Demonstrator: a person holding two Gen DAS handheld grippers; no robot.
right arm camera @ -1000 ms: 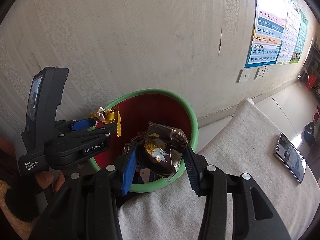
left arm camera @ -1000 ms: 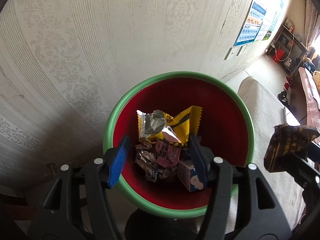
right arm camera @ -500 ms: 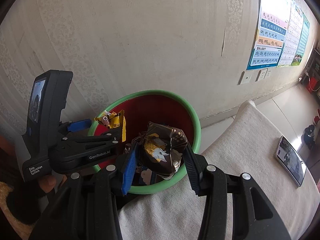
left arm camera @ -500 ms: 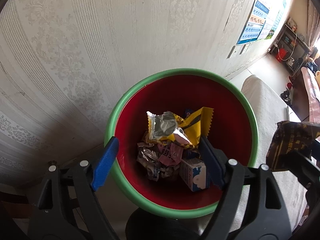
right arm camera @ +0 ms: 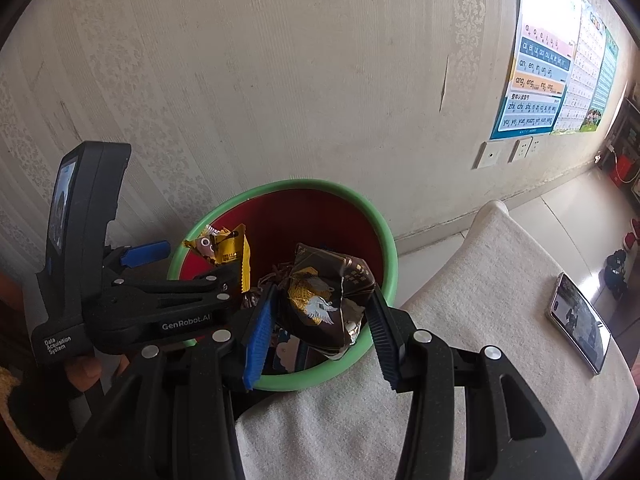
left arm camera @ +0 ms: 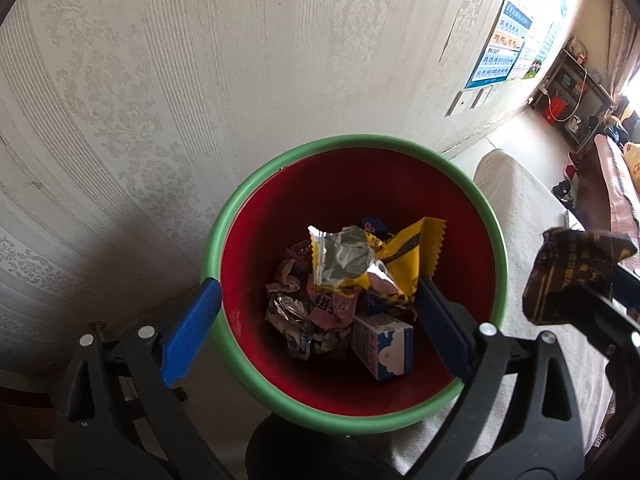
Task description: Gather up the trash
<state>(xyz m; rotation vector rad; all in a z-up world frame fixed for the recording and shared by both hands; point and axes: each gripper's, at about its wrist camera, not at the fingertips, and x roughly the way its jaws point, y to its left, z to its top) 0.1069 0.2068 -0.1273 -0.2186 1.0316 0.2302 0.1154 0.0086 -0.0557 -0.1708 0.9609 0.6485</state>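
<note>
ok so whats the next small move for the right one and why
Probably shift the right hand-held gripper slightly further over the bin and open it. It is shut on the brown wrapper, hanging over the near rim; the yellow wrapper is already leaving the left hand-held gripper's opening jaws.

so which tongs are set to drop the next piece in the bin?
Right. The right tongs grip a brown wrapper above the bin. The left tongs are opening, with nothing pressed between them; the yellow wrapper looks loose.

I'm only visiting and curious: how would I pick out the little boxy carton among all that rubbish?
Find the red bin with the green rim, against the wall. Among the trash at its bottom, the carton lies nearest the camera's side, below the yellow wrapper. It alone is a stiff box, printed with white clouds on blue.
</note>
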